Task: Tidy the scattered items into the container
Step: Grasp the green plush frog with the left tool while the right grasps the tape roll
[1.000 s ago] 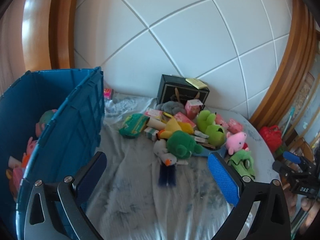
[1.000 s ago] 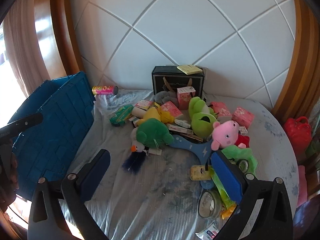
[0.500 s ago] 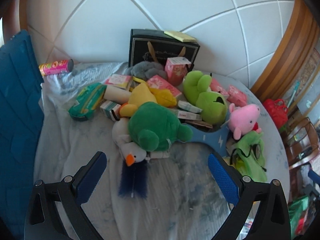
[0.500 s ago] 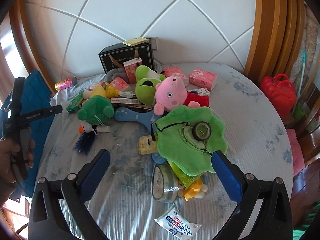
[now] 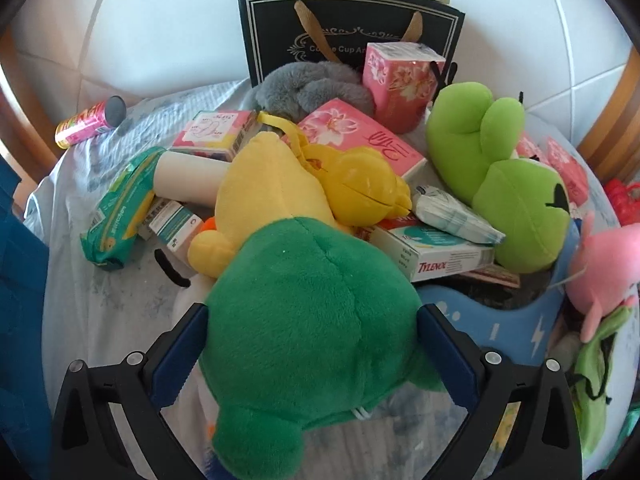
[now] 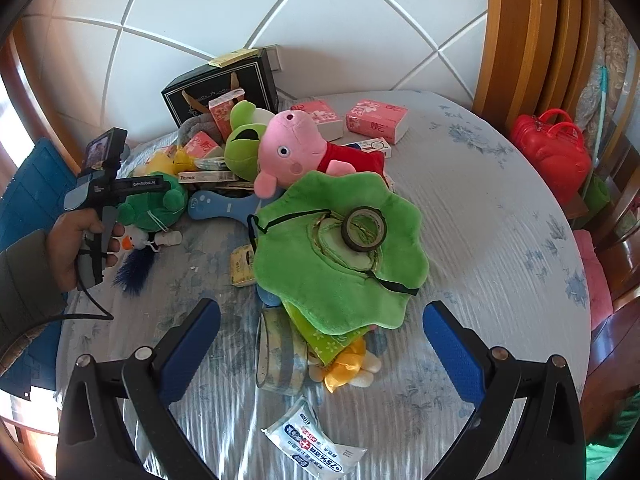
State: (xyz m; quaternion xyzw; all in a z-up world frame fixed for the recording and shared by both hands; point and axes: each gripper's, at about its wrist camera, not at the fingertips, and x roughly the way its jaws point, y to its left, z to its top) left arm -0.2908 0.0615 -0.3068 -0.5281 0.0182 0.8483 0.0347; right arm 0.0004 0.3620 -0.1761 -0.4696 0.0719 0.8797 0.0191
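A dark green plush [image 5: 312, 360] fills the left wrist view, lying on a white goose toy at the near edge of the toy pile. My left gripper [image 5: 312, 312] is open, one blue pad against each side of the plush. The right wrist view shows a hand [image 6: 76, 248] holding that gripper at the green plush [image 6: 154, 204]. My right gripper [image 6: 320, 316] stands open above a leaf-shaped green plush [image 6: 320, 272] with a dark tape roll [image 6: 365, 227] on top. The blue container [image 6: 36, 184] sits at the far left.
The pile holds a yellow plush [image 5: 272, 192], a light green frog plush [image 5: 500, 176], a pink pig plush [image 6: 296, 148], tissue packs and a Tylenol box [image 5: 440, 256]. A black gift bag [image 5: 352, 36] stands behind. A patterned tape roll [image 6: 280, 356] and a wipes packet [image 6: 316, 444] lie near me.
My left gripper swung from the blue container to the pile and closed in around the dark green plush. My right gripper moved right and forward over the leaf-shaped plush.
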